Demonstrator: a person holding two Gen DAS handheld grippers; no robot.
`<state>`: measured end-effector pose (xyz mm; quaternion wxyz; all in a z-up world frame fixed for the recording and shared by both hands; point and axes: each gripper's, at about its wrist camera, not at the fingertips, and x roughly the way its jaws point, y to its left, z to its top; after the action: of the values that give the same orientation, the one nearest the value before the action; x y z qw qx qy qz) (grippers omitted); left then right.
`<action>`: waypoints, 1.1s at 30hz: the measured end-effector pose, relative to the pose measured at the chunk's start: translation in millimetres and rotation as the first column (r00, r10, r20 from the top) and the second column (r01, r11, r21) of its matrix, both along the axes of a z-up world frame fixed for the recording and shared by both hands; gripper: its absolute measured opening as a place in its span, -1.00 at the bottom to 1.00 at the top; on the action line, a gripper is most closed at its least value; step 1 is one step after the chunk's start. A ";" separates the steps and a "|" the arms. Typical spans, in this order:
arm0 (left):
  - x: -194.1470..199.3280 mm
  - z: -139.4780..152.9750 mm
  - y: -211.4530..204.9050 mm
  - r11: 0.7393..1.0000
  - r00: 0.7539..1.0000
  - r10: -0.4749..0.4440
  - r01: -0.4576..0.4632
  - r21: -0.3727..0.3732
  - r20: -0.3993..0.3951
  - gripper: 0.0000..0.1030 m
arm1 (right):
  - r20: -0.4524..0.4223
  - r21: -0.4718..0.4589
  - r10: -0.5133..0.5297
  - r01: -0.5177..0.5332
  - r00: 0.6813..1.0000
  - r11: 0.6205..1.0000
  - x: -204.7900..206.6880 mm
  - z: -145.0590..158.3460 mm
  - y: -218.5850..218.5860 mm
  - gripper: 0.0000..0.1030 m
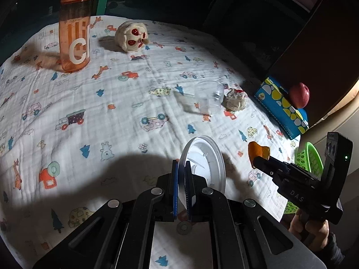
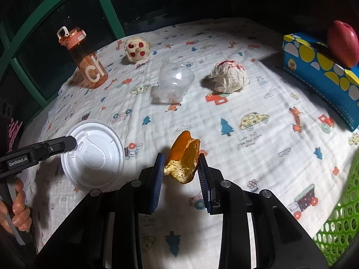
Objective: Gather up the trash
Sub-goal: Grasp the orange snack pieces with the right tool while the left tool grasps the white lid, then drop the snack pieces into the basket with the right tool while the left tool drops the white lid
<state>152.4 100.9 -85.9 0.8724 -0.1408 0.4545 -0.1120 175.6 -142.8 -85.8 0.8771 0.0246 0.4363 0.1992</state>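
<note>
Green mesh basket (image 2: 341, 222) is showing only partly, cut off right of the right tongs (image 2: 181, 168); its contents are hidden. Those tongs are pinching a ragged orange peel (image 2: 185, 157). Left tongs (image 1: 182, 172) are clamping a white plastic lid (image 1: 205, 163) edge-on. Ahead, a clear cup (image 2: 174, 83) is lying tipped beside crumpled paper (image 2: 228, 77).
</note>
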 end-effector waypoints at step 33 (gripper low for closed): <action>13.3 72.1 -308.1 0.876 0.874 -0.476 0.481 -0.037 0.101 -0.89 | 0.110 -0.033 -0.413 0.419 0.904 0.908 -89.9 54.6 -277.1 -0.41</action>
<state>165.7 -207.2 -13.8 0.8321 -0.0453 0.4325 -0.3441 85.7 -419.9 -31.3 0.9205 0.0825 0.3820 -0.0037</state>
